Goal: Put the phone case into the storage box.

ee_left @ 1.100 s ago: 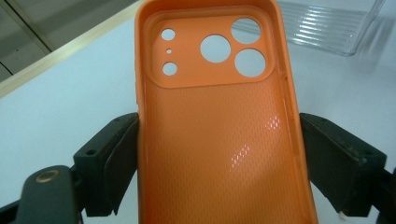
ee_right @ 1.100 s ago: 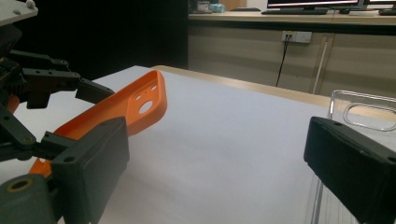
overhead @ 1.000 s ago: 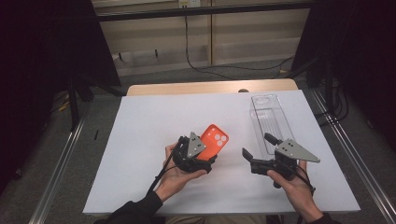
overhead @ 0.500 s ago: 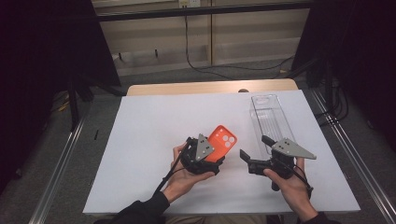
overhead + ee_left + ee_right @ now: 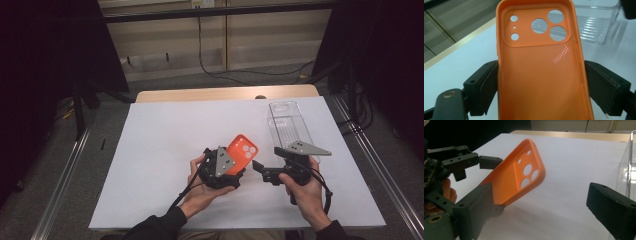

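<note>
An orange phone case (image 5: 243,149) with several camera holes is held tilted above the white table top (image 5: 165,135). My left gripper (image 5: 234,169) is shut on its lower half. In the left gripper view the orange case (image 5: 541,72) shows its hollow inner side, and my left gripper (image 5: 541,92) presses a black jaw on each long edge. My right gripper (image 5: 261,170) points left toward the case, open and holding nothing. In the right gripper view the orange case (image 5: 522,173) hangs just beyond my right gripper (image 5: 544,212), whose jaws stand wide apart. The left gripper (image 5: 464,160) shows behind it.
A clear plastic box (image 5: 287,122) lies on the table at the back right, just beyond my right hand; the clear box (image 5: 596,27) also shows behind the case, and its wall (image 5: 630,167) stands close beside my right jaw. A wooden table edge (image 5: 225,94) runs along the back.
My left gripper has carried the orange case a little to the right, closer to my right gripper. My right gripper has stayed open and barely shifted.
</note>
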{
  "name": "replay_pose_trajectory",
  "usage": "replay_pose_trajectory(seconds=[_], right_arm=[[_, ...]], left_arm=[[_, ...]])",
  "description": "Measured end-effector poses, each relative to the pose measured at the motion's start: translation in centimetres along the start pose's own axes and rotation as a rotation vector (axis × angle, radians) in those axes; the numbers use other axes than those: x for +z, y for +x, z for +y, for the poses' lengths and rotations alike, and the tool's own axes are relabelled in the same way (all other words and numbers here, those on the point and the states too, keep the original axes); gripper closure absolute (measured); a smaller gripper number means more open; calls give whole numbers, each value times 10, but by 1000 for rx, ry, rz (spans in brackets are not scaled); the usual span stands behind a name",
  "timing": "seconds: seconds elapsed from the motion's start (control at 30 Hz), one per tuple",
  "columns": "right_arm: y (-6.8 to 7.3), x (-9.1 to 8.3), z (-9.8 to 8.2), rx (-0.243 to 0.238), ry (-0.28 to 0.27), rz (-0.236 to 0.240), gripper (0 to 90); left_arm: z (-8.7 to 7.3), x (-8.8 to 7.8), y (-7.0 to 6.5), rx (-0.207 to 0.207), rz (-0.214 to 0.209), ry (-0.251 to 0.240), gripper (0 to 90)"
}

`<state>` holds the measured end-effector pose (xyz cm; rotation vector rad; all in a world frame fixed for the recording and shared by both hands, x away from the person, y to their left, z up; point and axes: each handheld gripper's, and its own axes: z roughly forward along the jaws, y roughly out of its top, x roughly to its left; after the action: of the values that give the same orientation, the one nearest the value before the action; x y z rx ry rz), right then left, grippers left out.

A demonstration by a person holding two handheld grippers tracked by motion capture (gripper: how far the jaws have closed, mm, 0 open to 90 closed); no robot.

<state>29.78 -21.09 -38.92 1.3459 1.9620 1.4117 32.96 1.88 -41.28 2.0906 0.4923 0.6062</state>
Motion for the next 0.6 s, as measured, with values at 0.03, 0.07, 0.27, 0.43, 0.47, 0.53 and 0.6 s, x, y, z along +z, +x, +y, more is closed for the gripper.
replay_pose_trajectory(seconds=[0.03,0.07,0.27,0.43,0.47,0.53,0.6], right_arm=[[1,1,1,-9,-1,-14,71],[2,2,1,-15,-1,-19,70],[5,9,5,2,23,-28,54],[6,12,8,6,21,-50,161],[6,13,9,0,23,-62,179],[6,14,11,11,38,-72,214],[6,14,13,29,47,-62,249]], left_arm=[[0,1,-1,-5,2,-3,159],[0,1,-2,-3,6,-1,159],[2,2,-4,-7,28,-15,159],[3,1,-6,-4,47,-29,159],[3,1,-6,-3,49,-30,159],[4,1,-6,-6,57,-36,159],[4,1,-6,-3,59,-35,159]])
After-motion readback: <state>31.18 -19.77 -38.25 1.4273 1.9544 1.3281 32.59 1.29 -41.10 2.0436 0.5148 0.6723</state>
